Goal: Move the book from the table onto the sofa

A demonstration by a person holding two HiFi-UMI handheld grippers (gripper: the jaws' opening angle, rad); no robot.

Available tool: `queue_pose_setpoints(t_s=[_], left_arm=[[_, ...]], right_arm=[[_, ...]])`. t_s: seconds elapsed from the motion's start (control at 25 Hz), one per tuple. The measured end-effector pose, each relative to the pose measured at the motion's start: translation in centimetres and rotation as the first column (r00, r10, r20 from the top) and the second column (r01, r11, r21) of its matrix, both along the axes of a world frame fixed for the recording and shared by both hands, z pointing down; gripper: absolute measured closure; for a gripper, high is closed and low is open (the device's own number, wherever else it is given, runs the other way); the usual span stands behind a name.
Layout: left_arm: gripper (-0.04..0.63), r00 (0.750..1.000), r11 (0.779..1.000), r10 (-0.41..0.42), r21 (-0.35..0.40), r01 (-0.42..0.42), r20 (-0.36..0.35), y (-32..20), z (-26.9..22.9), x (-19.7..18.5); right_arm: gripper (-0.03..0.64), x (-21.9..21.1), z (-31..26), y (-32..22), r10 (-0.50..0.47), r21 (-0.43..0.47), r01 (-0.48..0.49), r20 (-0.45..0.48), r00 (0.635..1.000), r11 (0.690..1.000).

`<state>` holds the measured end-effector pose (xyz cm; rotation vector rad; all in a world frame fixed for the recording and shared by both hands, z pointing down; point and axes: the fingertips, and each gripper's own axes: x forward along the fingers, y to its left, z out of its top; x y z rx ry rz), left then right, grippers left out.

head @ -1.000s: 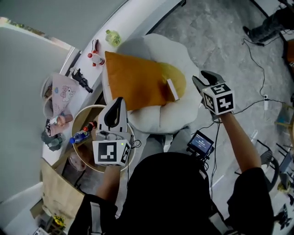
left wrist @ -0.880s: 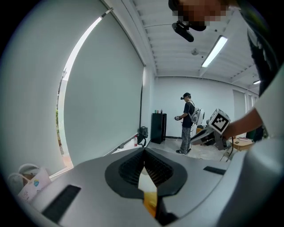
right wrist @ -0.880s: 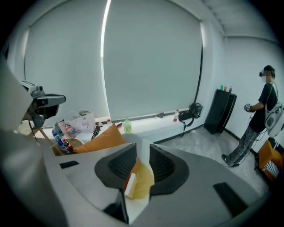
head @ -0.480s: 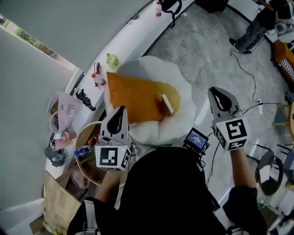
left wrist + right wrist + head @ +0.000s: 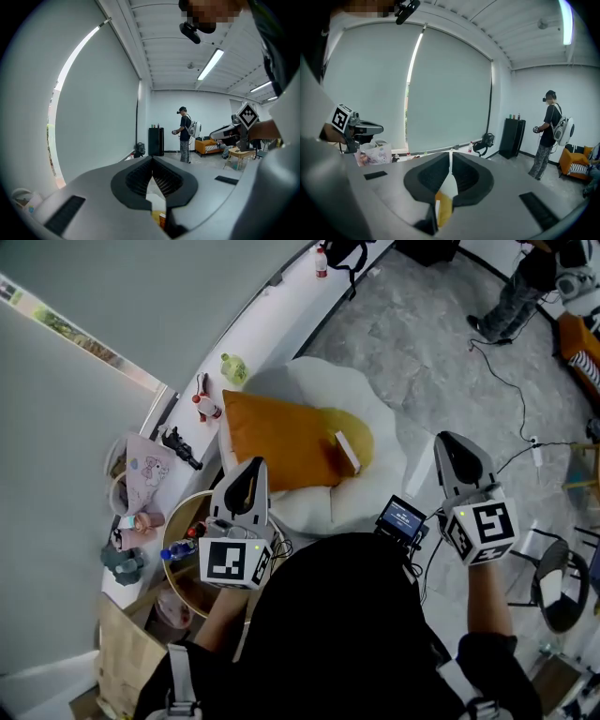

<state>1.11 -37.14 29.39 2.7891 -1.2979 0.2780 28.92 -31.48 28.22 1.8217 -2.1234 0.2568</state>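
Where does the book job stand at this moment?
Done: the book lies on the orange cushion on the sofa. In hand: nothing. The right gripper has just been closing its jaws with nothing between them, and the left gripper is shut and empty. Left: nothing that shows.

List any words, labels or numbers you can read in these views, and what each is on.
No text is legible.
Small lit screen at the person's waist: blurred.
Blue-labelled plastic bottle: too small.
Pink printed bag: cartoon picture, lettering too small.
Pale book on orange cushion: nothing readable.
White cubes with black square markers: patterns, not words.
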Motion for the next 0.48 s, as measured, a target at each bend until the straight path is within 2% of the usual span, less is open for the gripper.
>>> queue_pose_setpoints(t_s=[0.48], left_arm=[[0.584,1.0,0.999,0.031,0.008,-0.031,-0.005,-0.31,-0.37,0.34]], right_arm=[[0.586,-1.04,-0.46,-0.12,0.015,0.017,-0.015,0.001,1.0,1.0]])
